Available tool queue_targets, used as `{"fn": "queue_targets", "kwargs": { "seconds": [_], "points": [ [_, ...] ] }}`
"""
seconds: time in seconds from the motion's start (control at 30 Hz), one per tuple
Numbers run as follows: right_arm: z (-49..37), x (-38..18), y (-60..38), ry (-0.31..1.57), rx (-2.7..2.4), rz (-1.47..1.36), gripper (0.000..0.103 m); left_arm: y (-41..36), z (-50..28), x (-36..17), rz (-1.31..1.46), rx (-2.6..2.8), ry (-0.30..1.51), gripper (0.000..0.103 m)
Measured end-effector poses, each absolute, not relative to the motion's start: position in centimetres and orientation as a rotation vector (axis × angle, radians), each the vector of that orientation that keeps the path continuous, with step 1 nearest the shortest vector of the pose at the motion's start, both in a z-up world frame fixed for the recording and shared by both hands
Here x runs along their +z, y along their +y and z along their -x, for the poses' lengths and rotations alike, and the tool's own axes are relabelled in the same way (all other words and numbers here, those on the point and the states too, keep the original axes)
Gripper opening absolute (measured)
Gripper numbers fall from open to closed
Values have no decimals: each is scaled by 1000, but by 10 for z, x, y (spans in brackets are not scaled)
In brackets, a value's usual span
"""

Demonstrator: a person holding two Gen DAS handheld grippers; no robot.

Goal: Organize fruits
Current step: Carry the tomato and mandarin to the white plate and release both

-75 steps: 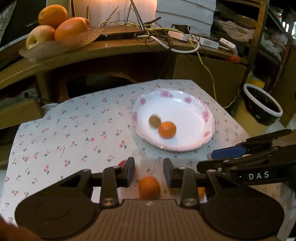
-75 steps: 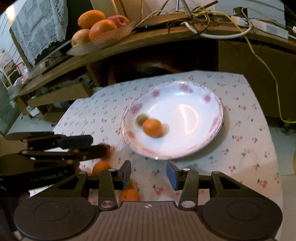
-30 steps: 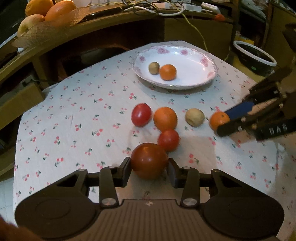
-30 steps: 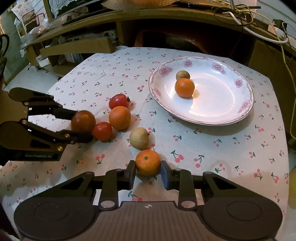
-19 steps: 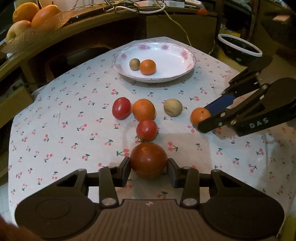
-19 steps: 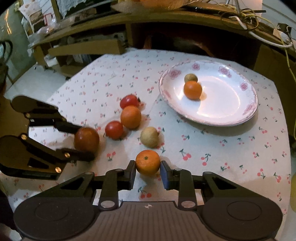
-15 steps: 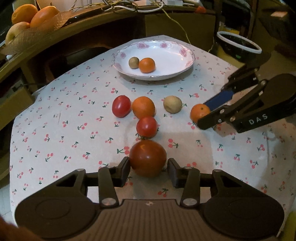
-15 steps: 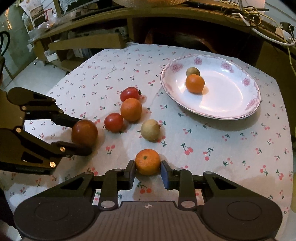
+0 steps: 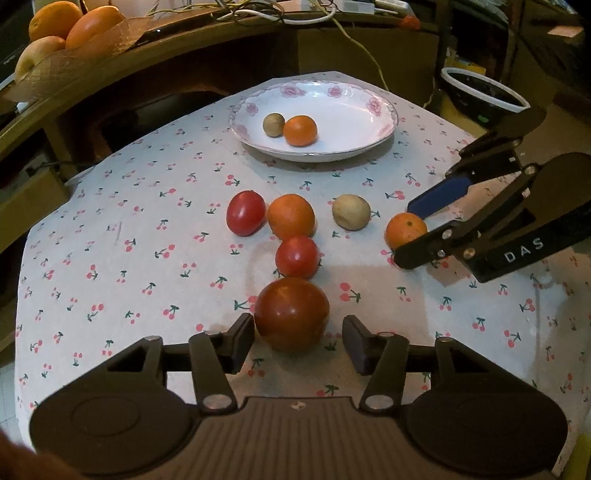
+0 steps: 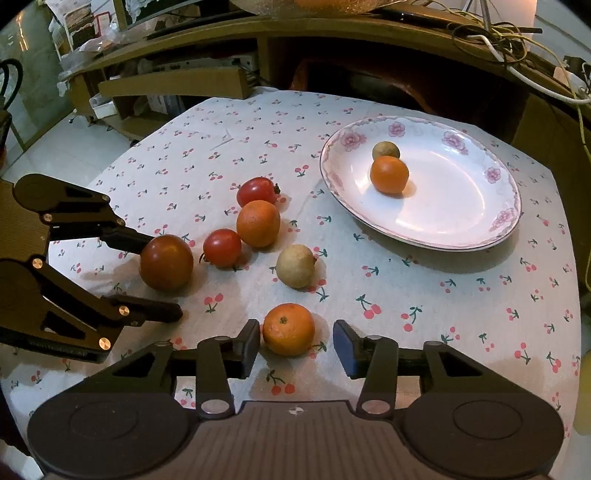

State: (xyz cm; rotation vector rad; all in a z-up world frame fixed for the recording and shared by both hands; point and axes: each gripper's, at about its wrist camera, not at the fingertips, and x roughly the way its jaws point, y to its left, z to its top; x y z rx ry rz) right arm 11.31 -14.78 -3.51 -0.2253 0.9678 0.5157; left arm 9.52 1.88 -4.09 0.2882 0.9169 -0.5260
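White china with pink roses round its rim, your plate point(image 10: 496, 173) sits at the far right of the bench point(image 9: 110, 258), which wears a cloth printed with cherries. It holds two things: a small mandarin point(image 10: 389, 174) and, touching it on the far side, a little brownish-green fruit point(image 10: 385, 150). Everything else lies loose on the cloth, well short of the plate. Your left hand-held gripper point(image 9: 298, 341) has just been opening; the big dark tomato point(image 9: 291, 314) sits between its jaws, the left pad close against it and the right pad clear, so it is released. Your right hand-held gripper point(image 10: 296, 349) has likewise just been opening, with a mandarin with a green stem dot point(image 10: 289, 328) between its jaws and a gap on the right side, so that one is let go too. Between them and the plate lie a small red tomato point(image 10: 221, 247), an orange point(image 10: 258, 223) touching it, an oval tomato point(image 10: 256, 191) just behind, and a pale tan fruit point(image 10: 295, 266) apart to the right. On the wooden shelf behind, at the left, a glass bowl point(image 9: 55, 70) holds oranges point(image 9: 96, 26) and an apple point(image 9: 35, 55).
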Motion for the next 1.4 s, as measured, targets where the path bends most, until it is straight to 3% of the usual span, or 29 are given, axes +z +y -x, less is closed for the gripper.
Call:
{"fn": "queue_targets", "kwargs": {
  "seconds": [0.33,0.43,0.5,1.07,1.4],
  "points": [
    [-117,-35,-142,983,522,262,49,19,-102,-44,-242,-490,926,63],
    [-117,-35,-138,982,515,301,38,16,-104,-42,-214,-471,946,46],
    [-119,-34,-135,984,502,318,31,15,-107,-42,-206,-453,962,46],
    [-140,4,-140,910,471,191,29,-19,-137,11,-198,-425,842,45],
    [-176,1,-171,874,342,136,29,-49,-182,-2,-203,-406,836,45]
  ]
}}
